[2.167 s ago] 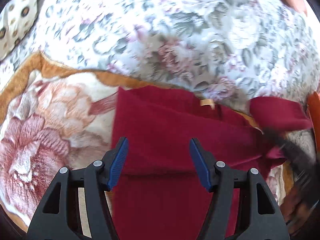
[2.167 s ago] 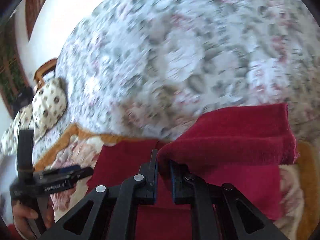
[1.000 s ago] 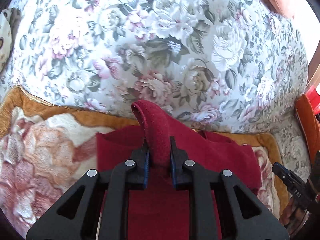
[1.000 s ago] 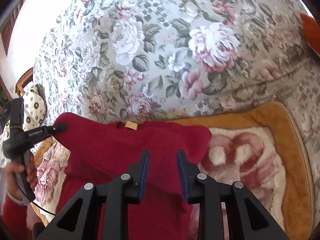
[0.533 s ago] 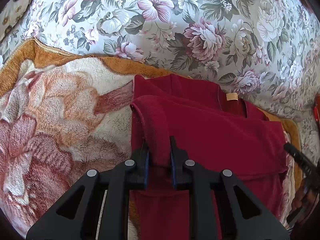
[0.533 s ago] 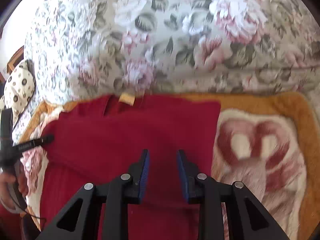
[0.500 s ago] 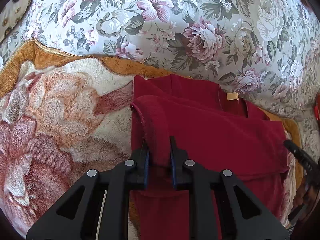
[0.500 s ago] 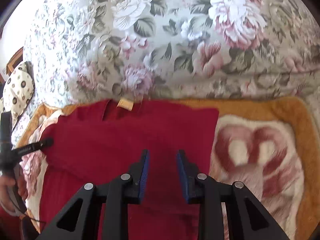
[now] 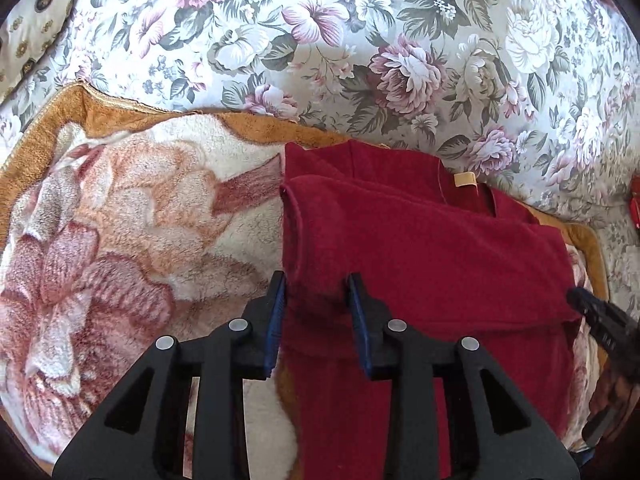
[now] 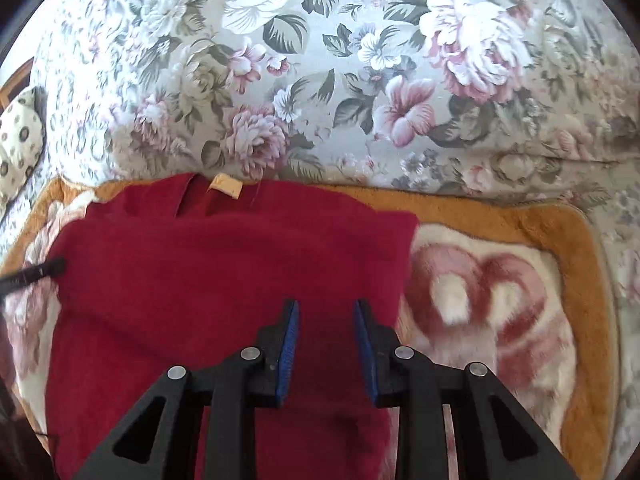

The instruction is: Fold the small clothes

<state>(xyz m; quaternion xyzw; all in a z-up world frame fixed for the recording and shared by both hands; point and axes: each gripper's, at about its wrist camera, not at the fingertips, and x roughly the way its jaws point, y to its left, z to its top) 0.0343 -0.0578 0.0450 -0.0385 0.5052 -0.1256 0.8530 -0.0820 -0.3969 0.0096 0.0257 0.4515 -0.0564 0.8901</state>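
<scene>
Blue pads line the inner faces of the left gripper (image 9: 316, 292), whose jaws are parted by a moderate gap and set over the left edge of a dark red garment (image 9: 420, 264); a fold of the fleece rises between the pads, though no firm pinch can be made out. The right gripper (image 10: 325, 318) is likewise seen with its jaws apart, nothing clamped, hovering over the garment's right half near its right edge. The garment is laid flat on a plush blanket (image 9: 120, 240) patterned with pink and cream flowers and bordered in ochre. An upper layer is folded across the garment's body, its fold line running along the left side. A small tan label (image 10: 226, 187) is visible at the neckline, at the far edge of the garment. Beyond the blanket, a floral upholstered backrest (image 9: 360, 40) fills the upper part of both views. A spotted cushion (image 10: 18, 148) is seen at the far left.
</scene>
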